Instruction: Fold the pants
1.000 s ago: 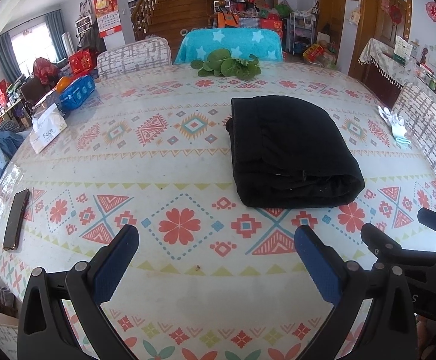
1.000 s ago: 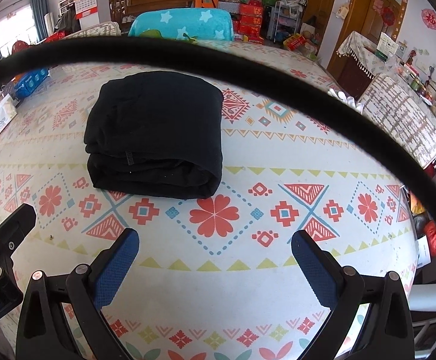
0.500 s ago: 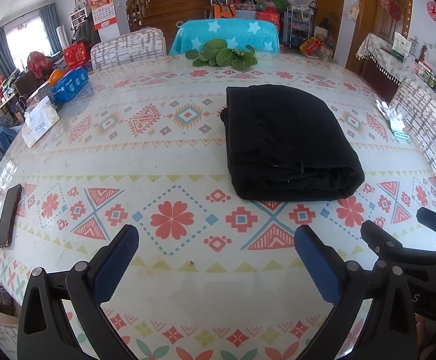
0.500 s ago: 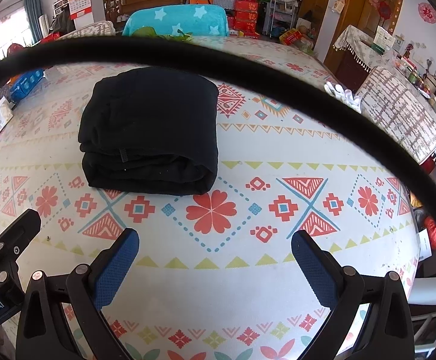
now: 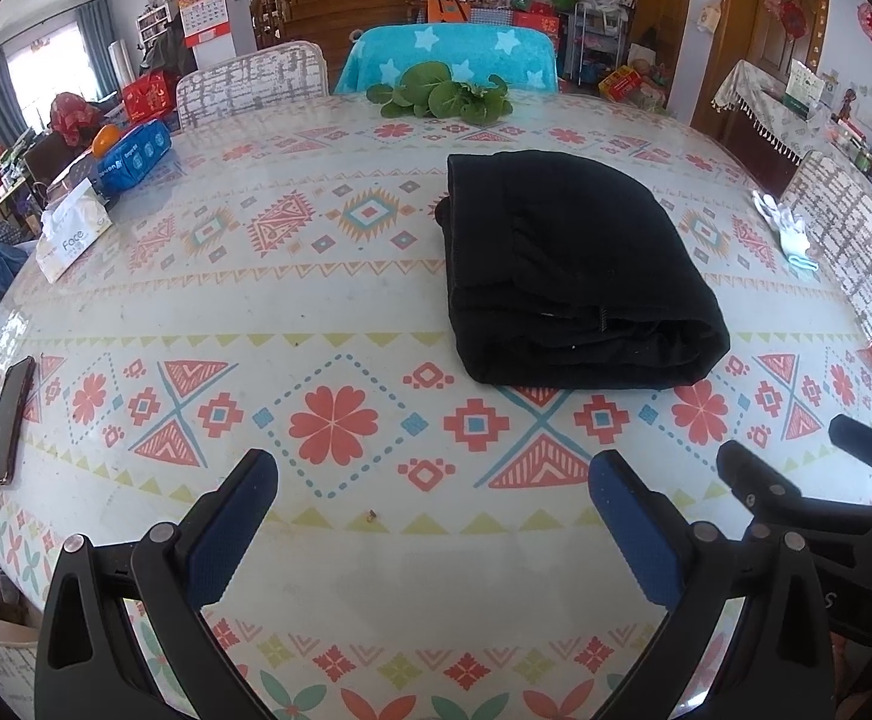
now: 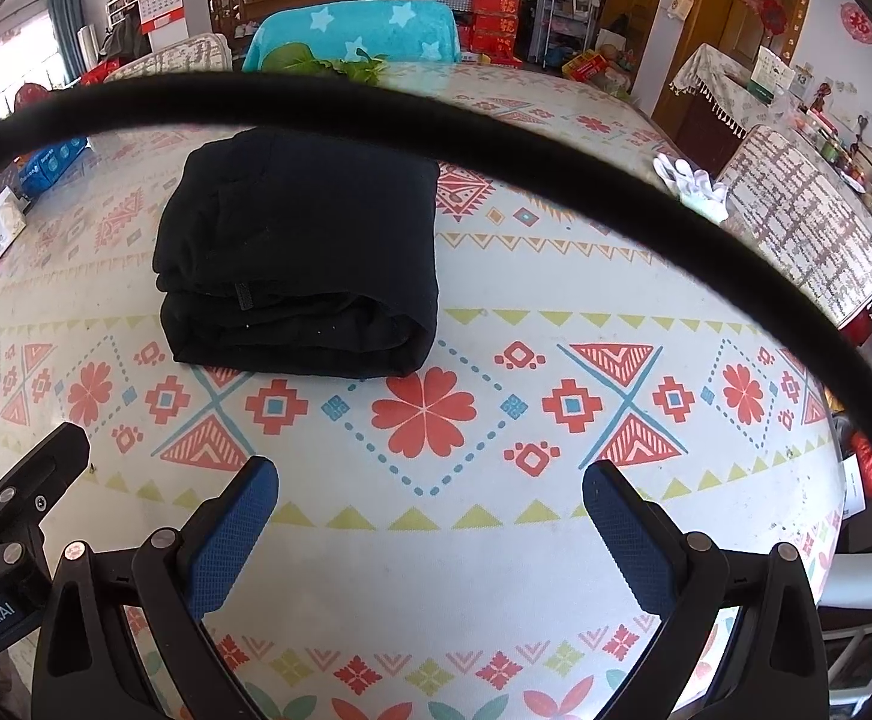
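Pants point(image 5: 574, 270): one black folded bundle on my table point(image 5: 339, 294), ahead of both grippers, touching neither.
Left gripper point(image 5: 432, 480): mine, fingers spread wide, empty.
Right gripper point(image 6: 429, 489): mine, likewise spread, empty.
Count: two grippers, one phone point(image 5: 9, 420).

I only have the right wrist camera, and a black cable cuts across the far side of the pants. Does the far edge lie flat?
Observer: Yes. In the left wrist view the pants are a compact folded stack. The far edge is flat and apart from the leafy greens behind it.
Operator: Is the left gripper holding anything?
Observer: No. The left gripper is open and empty, above bare table on the near side of the pants.
Operator: Anything near the table's left edge?
Observer: A phone lies flat there, far from the pants.
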`<state>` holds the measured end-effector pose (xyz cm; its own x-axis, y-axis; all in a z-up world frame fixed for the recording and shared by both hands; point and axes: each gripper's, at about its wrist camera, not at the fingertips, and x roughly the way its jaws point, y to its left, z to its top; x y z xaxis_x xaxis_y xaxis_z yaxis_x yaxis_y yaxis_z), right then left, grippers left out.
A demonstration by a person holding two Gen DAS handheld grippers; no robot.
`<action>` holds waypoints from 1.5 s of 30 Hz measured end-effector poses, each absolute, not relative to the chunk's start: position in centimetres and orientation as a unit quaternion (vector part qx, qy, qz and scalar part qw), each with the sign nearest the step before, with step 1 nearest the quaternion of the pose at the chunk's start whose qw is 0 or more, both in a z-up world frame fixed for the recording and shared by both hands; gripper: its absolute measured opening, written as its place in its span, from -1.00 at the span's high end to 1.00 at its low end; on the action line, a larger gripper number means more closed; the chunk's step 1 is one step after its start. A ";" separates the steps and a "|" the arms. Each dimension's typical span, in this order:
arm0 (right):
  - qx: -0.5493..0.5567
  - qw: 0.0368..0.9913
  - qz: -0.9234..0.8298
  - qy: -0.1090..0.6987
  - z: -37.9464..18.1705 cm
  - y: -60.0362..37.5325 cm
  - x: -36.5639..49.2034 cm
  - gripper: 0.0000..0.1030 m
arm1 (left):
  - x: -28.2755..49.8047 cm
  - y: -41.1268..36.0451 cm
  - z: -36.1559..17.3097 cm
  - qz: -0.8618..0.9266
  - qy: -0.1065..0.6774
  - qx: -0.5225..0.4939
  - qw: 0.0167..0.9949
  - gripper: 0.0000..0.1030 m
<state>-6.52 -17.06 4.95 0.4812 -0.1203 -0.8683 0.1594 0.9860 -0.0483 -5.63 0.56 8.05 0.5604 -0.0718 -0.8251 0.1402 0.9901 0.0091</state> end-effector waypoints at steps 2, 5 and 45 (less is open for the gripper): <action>0.018 0.860 -0.079 0.504 4.8 -17.1 -6.5 -1.00 | -5.6 0.5 8.2 -0.072 0.463 0.026 0.883 -1.00; 0.018 0.860 -0.075 0.504 4.7 -17.1 -6.5 -1.00 | -5.4 0.4 8.4 -0.092 0.465 0.012 0.881 -1.00; 0.006 0.853 -0.062 0.518 3.5 -16.7 -5.6 -1.00 | -4.2 0.5 6.5 -0.081 0.498 0.003 0.863 -1.00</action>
